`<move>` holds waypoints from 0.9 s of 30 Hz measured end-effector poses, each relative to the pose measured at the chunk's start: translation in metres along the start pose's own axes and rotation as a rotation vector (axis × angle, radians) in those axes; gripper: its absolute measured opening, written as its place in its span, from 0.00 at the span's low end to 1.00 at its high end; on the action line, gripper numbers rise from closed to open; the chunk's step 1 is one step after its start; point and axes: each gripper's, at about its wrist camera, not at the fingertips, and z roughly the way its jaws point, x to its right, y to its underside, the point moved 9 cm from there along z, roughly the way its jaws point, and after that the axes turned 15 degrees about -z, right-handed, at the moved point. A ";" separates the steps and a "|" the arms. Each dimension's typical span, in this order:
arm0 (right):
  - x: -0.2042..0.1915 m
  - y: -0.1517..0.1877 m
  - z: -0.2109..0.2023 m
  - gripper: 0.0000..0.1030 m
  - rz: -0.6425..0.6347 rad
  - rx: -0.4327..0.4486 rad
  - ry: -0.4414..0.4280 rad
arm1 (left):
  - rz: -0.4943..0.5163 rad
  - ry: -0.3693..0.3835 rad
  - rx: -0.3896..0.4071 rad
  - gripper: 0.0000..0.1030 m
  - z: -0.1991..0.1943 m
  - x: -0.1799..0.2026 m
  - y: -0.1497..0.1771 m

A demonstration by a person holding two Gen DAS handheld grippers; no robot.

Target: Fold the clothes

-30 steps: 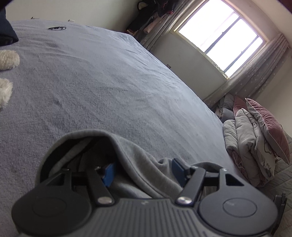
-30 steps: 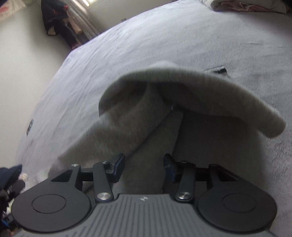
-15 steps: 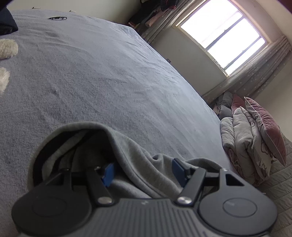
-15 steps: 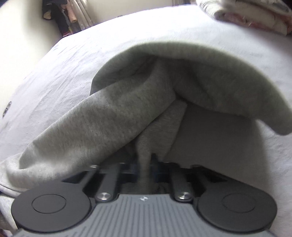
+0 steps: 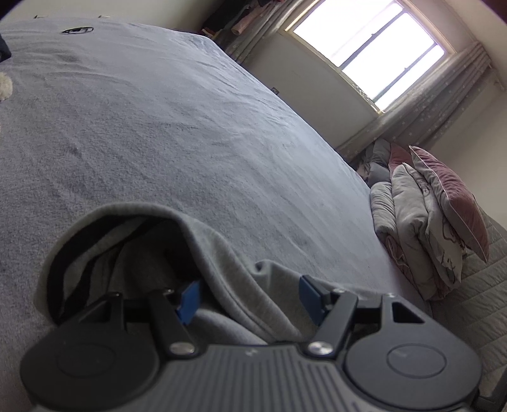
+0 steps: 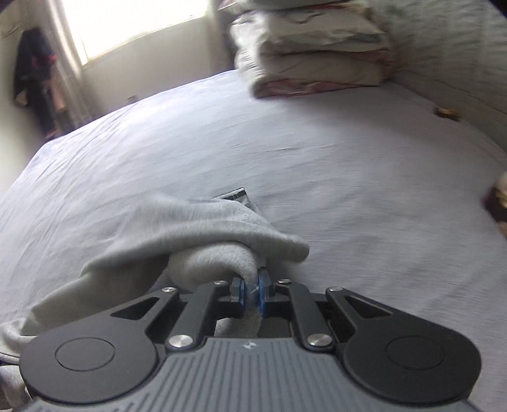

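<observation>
A grey sweatshirt-like garment [image 5: 218, 253] lies bunched on the grey-blue bed sheet [image 5: 177, 133]. In the left wrist view my left gripper [image 5: 248, 299] is open, its blue pads apart with a fold of the garment lying between them. In the right wrist view my right gripper [image 6: 250, 293] is shut on a fold of the grey garment [image 6: 202, 228], which drapes to the left over the sheet [image 6: 348, 177]. A dark label edge [image 6: 236, 194] shows beyond the garment.
Folded bedding and pillows [image 5: 424, 222] are stacked at the bed's right side, also in the right wrist view [image 6: 317, 60]. A bright window [image 5: 370, 41] with curtains is behind. Dark clothes [image 6: 35, 69] hang by the wall. A small dark item [image 5: 77, 30] lies far on the bed.
My right gripper closed on the grey garment and swung up and right, so the pillows came into view. My left gripper stayed open and barely shifted.
</observation>
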 end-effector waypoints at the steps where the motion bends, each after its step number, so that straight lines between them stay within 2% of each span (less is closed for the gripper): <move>1: 0.012 0.003 -0.005 0.09 0.015 0.000 0.011 | 0.006 -0.002 0.010 0.65 -0.002 0.001 0.002; 7: 0.067 0.028 -0.043 0.09 0.108 0.009 0.041 | 0.062 -0.008 0.030 0.65 -0.015 0.000 0.015; 12: 0.092 0.039 -0.068 0.09 0.103 0.040 0.102 | 0.115 -0.023 0.017 0.65 -0.019 -0.002 0.025; 15: 0.113 0.052 -0.081 0.09 0.115 0.023 0.116 | 0.115 -0.054 -0.002 0.65 -0.015 -0.010 0.028; 19: 0.144 0.069 -0.093 0.09 0.144 0.007 0.154 | 0.112 -0.056 -0.015 0.65 -0.014 -0.012 0.030; 23: 0.165 0.088 -0.095 0.12 0.192 -0.042 0.129 | 0.128 -0.055 -0.016 0.65 -0.015 -0.011 0.031; 27: 0.163 0.081 -0.100 0.17 0.156 -0.052 0.093 | 0.133 -0.067 -0.016 0.65 -0.013 -0.010 0.034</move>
